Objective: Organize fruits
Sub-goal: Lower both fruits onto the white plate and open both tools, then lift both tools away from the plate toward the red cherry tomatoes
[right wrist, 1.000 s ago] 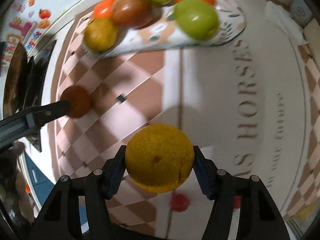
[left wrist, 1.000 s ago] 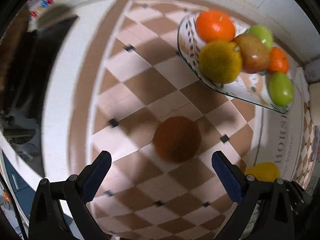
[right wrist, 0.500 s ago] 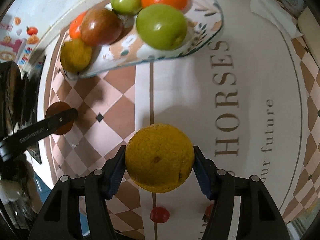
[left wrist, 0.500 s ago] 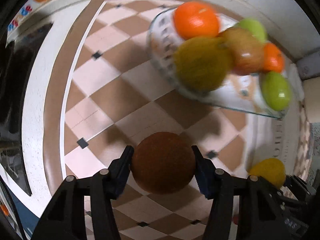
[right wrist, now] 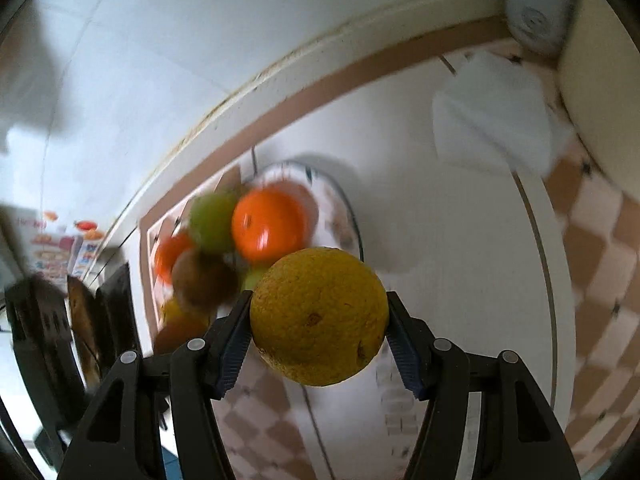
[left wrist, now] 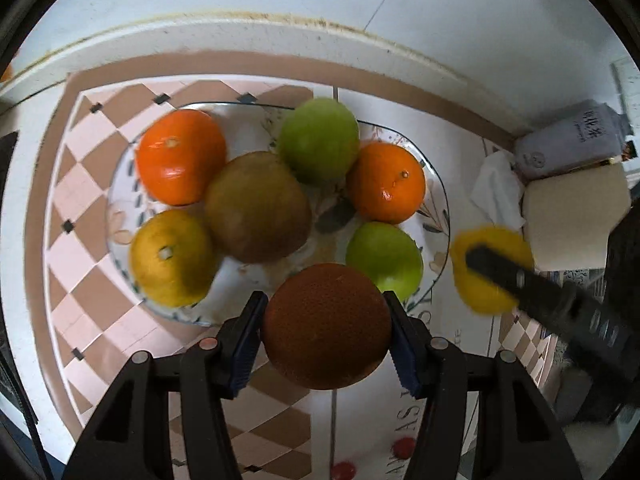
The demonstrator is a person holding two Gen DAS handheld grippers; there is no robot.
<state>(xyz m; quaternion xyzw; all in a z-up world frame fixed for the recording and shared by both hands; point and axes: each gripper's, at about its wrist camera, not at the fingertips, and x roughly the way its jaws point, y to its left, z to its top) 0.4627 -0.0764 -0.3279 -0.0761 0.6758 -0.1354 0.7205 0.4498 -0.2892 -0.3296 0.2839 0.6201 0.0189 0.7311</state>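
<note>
My left gripper (left wrist: 326, 338) is shut on a dark brown-orange fruit (left wrist: 326, 326) and holds it over the near rim of the patterned plate (left wrist: 438, 216). The plate holds several fruits: two oranges (left wrist: 182, 156), two green apples (left wrist: 318, 140), a brown fruit (left wrist: 258, 206) and a yellow orange (left wrist: 172, 258). My right gripper (right wrist: 318, 326) is shut on a yellow orange (right wrist: 320, 316); it shows at the plate's right side in the left wrist view (left wrist: 490, 268). In the blurred right wrist view the plate (right wrist: 344, 216) lies ahead to the left.
A white crumpled tissue (left wrist: 496, 190), a grey bottle (left wrist: 568, 146) lying down and a cream box (left wrist: 572, 216) sit at the right by the wall. A checked mat (left wrist: 80, 184) covers the counter. A dark stove (right wrist: 44, 344) lies far left.
My left gripper closed on the brown-orange fruit, lifted it and carried it to the plate's near rim. My right gripper moved its yellow orange up beside the plate's right side.
</note>
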